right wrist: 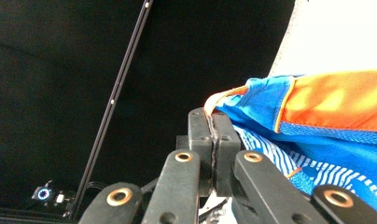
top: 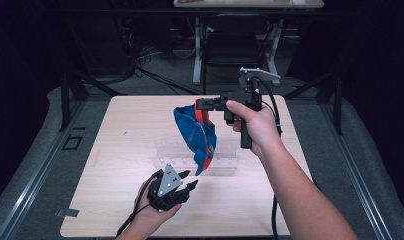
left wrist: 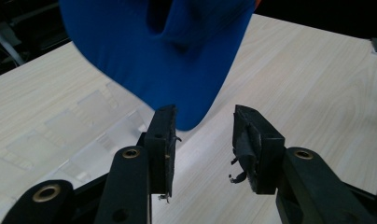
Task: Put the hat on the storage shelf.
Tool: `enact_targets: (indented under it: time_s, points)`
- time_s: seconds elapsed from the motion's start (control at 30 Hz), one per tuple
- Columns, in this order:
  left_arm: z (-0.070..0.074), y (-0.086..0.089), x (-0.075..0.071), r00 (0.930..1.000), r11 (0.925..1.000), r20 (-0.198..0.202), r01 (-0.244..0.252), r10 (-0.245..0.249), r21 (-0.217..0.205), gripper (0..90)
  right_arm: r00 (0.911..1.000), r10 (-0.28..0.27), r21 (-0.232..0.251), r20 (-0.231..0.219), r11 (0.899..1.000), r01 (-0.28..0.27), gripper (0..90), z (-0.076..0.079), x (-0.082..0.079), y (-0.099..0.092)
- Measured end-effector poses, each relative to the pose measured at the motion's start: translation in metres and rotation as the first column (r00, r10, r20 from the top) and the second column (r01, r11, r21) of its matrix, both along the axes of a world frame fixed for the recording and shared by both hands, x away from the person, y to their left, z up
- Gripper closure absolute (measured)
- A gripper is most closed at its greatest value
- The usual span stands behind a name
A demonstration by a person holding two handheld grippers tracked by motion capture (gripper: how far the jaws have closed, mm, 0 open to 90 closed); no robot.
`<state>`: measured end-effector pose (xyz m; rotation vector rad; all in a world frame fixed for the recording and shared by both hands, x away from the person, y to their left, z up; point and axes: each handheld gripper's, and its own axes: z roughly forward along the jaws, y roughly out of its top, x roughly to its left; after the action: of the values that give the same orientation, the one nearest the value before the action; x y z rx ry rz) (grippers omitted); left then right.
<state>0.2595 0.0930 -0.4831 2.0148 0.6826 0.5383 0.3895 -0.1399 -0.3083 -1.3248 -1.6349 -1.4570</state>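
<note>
Cloth (top: 197,136) blue and orange, hanging mid-frame, pinched by our right gripper (top: 206,104), our left gripper (top: 189,181) below it, jaws apart, gripping nothing, over table (top: 130,130).

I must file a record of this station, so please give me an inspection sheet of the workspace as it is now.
Surface: pale wooden table, bare wood around the work.
Job's things: blue and orange garment hanging in the air above the table, its lowest tip just above the left jaws; clear plastic rack lying on the table under it.
Clutter: nothing seen.
Grippers: right gripper shut on the garment's upper edge; left gripper open, no cloth between its pads.
Cables: black cable looping from the right gripper; another cable trailing from the left one.
Surroundings: dark room, grey floor, white desk legs behind the table.
</note>
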Motion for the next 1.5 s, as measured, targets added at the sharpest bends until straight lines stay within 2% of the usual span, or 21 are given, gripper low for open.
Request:
enact_targets:
  time_s: [0.07,0.4,0.43,0.47,0.5,0.57,0.6,0.67,0.77,0.83,0.9,1.17,1.27,1.4,1.5]
  points:
    - [0.002,-0.008,0.002,0.9997,0.9998,0.024,-0.006,0.006,0.018,62.1,1.0000,-0.002,-0.004,-0.001,1.000,0.002,89.9,-0.001,0.001,0.001]
    - [0.002,-0.020,0.012,0.9990,0.9991,0.040,-0.025,0.023,0.036,68.6,0.9999,-0.012,-0.005,-0.005,1.000,0.012,89.9,-0.003,0.004,0.006]
    - [0.002,-0.020,0.013,0.9989,0.9988,0.040,-0.026,0.024,0.041,74.9,0.9999,-0.009,-0.005,-0.005,1.000,0.009,89.9,-0.004,0.005,0.006]
    - [0.002,-0.020,0.014,0.9986,0.9984,0.044,-0.031,0.029,0.047,74.9,0.9999,-0.009,-0.005,-0.005,1.000,0.009,89.9,-0.004,0.005,0.006]
    - [0.001,-0.020,0.016,0.9984,0.9978,0.045,-0.036,0.033,0.056,82.3,0.9999,-0.012,-0.003,-0.007,1.000,0.012,89.9,-0.004,0.006,0.006]
    - [0.000,-0.018,0.019,0.9974,0.9957,0.052,-0.055,0.051,0.075,83.8,0.9999,-0.012,-0.002,-0.007,1.000,0.012,89.8,-0.004,0.006,0.006]
    - [0.000,-0.017,0.021,0.9971,0.9952,0.057,-0.056,0.051,0.080,87.4,0.9999,-0.011,-0.002,-0.007,1.000,0.011,89.8,-0.005,0.006,0.007]
    - [0.000,-0.013,0.024,0.9970,0.9955,0.060,-0.054,0.050,0.078,87.8,1.0000,-0.007,-0.002,-0.006,1.000,0.007,89.8,-0.006,0.006,0.007]
    - [0.000,-0.007,0.028,0.9951,0.9947,0.066,-0.078,0.073,0.067,88.1,0.9999,-0.008,0.003,-0.009,1.000,0.008,89.9,-0.007,0.006,0.007]
    - [0.001,-0.003,0.032,0.9962,0.9968,0.046,-0.075,0.074,0.029,88.2,0.9999,-0.009,0.003,-0.009,1.000,0.009,89.8,-0.009,0.006,0.007]
    - [0.001,0.001,0.035,0.9963,0.9968,0.035,-0.079,0.079,0.012,88.2,0.9999,-0.014,0.001,-0.009,1.000,0.014,89.8,-0.009,0.007,0.007]
    - [-0.002,0.008,0.045,0.9952,0.9953,0.017,-0.097,0.097,-0.004,88.3,0.9998,-0.007,-0.010,-0.019,1.000,0.007,89.8,-0.019,0.010,0.013]
    - [-0.004,0.008,0.046,0.9948,0.9949,0.015,-0.100,0.101,-0.010,88.3,0.9997,-0.009,-0.014,-0.024,1.000,0.009,89.8,-0.021,0.011,0.014]
    - [-0.007,0.008,0.049,0.9947,0.9939,-0.009,-0.103,0.103,-0.040,88.3,0.9995,-0.012,-0.017,-0.030,1.000,0.012,89.8,-0.024,0.013,0.013]
    - [-0.010,0.004,0.051,0.9933,0.9928,-0.014,-0.115,0.115,-0.033,88.3,0.9992,-0.019,-0.033,-0.036,0.999,0.017,89.8,-0.030,0.016,0.012]
